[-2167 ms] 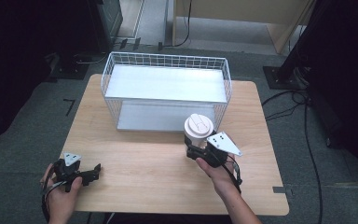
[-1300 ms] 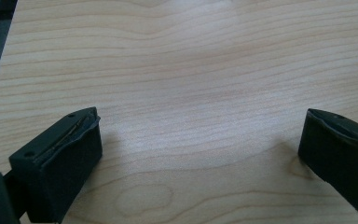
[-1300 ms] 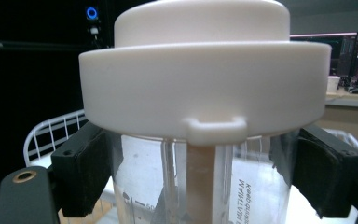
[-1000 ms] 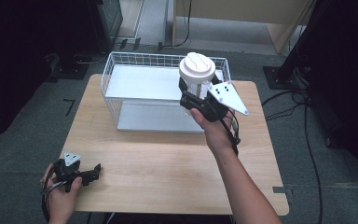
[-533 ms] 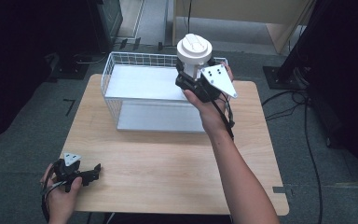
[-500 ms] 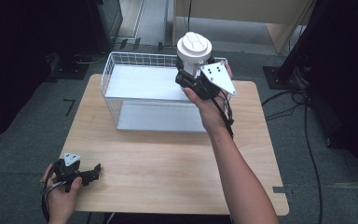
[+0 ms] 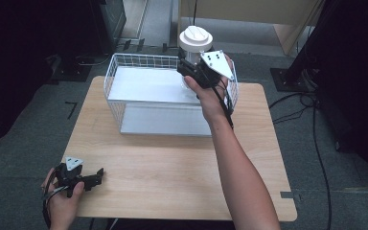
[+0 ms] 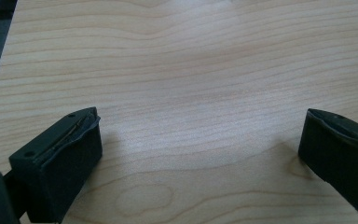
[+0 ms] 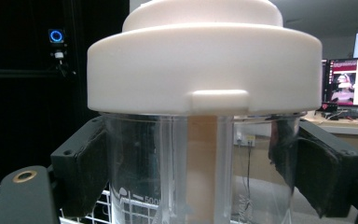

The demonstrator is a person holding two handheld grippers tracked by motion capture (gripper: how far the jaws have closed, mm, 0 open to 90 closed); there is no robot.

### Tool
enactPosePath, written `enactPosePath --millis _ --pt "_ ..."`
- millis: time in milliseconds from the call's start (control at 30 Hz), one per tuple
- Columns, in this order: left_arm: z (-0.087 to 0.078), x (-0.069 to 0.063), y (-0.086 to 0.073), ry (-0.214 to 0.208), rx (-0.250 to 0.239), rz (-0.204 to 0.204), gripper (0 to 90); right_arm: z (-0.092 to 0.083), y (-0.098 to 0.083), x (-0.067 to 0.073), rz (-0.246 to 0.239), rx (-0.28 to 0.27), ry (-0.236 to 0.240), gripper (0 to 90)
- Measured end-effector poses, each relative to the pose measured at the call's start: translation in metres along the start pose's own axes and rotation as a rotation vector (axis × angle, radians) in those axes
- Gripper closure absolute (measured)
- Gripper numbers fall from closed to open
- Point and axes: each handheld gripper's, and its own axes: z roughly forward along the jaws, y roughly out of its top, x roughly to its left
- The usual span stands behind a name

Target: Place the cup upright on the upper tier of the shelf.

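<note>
A clear measuring jar (image 7: pixel 192 58) with a white lid (image 7: pixel 195 37) is held up in the air over the right end of a white wire basket (image 7: pixel 139 56). My right gripper (image 7: pixel 190 67) is shut on the jar's glass wall just under the lid. In the right gripper view the jar (image 9: pixel 200 154) stands upright between the two black pads (image 9: pixel 86 163), which press on its sides. My left gripper (image 7: pixel 93 176) rests in a hand at the table's front left corner. Its jaws stand wide open over bare wood in the left gripper view (image 8: pixel 200 149).
The wooden table (image 7: pixel 172 163) carries the basket at its back half. Dark floor, cables and equipment stands surround the table. Monitors (image 9: pixel 349 84) glow in the background of the right gripper view.
The right hand has lifted the jar from the table's right side and carried it back over the basket's right end. The left gripper has stayed put.
</note>
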Motion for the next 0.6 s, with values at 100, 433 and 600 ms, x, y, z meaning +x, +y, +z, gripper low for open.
enactPosePath --millis 100,433,600 --pt "0.000 0.000 0.000 0.000 0.000 0.000 0.0 0.010 -0.005 0.000 -0.001 0.008 -0.013 15.4" --pt "0.000 0.000 0.000 -0.002 0.000 -0.002 0.0 0.018 -0.015 -0.003 0.013 0.014 -0.028 15.5" --pt "0.000 0.000 0.000 0.001 0.003 0.002 0.0 0.016 -0.017 -0.003 -0.003 0.017 -0.019 15.5"
